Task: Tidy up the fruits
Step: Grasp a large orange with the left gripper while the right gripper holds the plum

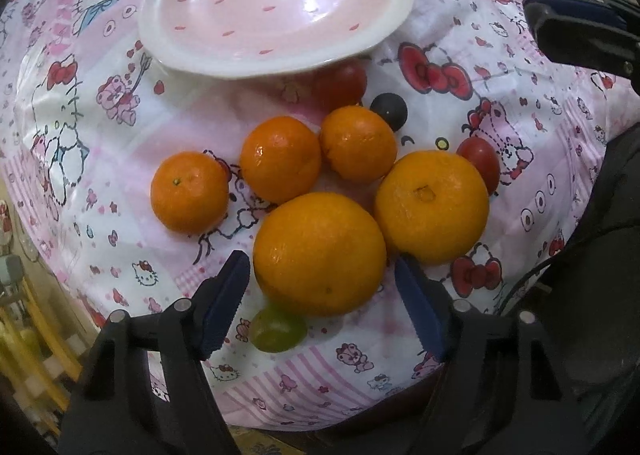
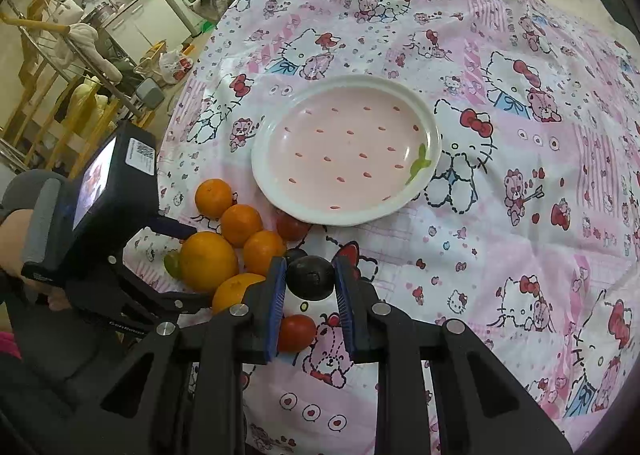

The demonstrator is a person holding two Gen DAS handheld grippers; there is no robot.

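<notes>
Several oranges lie in a cluster on the Hello Kitty cloth. My left gripper (image 1: pixel 322 275) is open around the largest orange (image 1: pixel 320 253), its blue pads either side of it. A green grape (image 1: pixel 278 329) lies just below that orange. My right gripper (image 2: pixel 310 279) is shut on a dark round fruit (image 2: pixel 310 278), held above the cloth. Another dark fruit (image 1: pixel 389 110) and red tomatoes (image 1: pixel 479 161) (image 2: pixel 295 331) lie near the oranges. The pink strawberry plate (image 2: pixel 404 199) (image 1: pixel 280 69) is empty, beyond the fruit.
The round table's patterned cloth (image 2: pixel 500 255) spreads wide to the right of the plate. The left gripper's body (image 2: pixel 104 191) stands at the table's left edge. Chairs and household clutter (image 2: pixel 80 67) lie beyond the table's left side.
</notes>
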